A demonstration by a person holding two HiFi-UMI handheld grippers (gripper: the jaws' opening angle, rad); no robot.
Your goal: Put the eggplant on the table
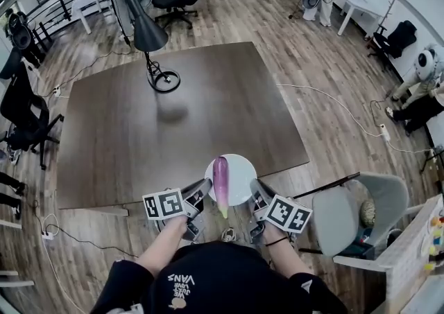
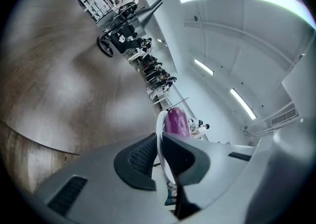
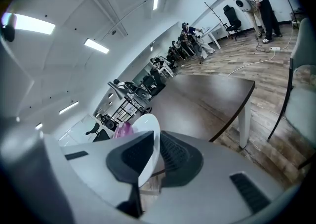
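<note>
A long purple eggplant [image 1: 220,178] lies on a round white plate [image 1: 239,174], its green stem toward me. The plate hangs at the near edge of the dark brown table [image 1: 139,132]. My left gripper [image 1: 207,188] is shut on the plate's left rim and my right gripper [image 1: 254,188] is shut on its right rim. In the left gripper view the plate rim [image 2: 159,129] stands edge-on between the pads, with the eggplant [image 2: 176,121] behind it. In the right gripper view the plate [image 3: 148,141] is pinched between the pads and the eggplant [image 3: 123,130] peeks over it.
A black desk lamp [image 1: 149,35] with a ring base stands at the table's far side. A grey chair [image 1: 361,212] is close on my right, a black office chair [image 1: 21,115] on the left. Cables run over the wooden floor. People stand at the room's far end.
</note>
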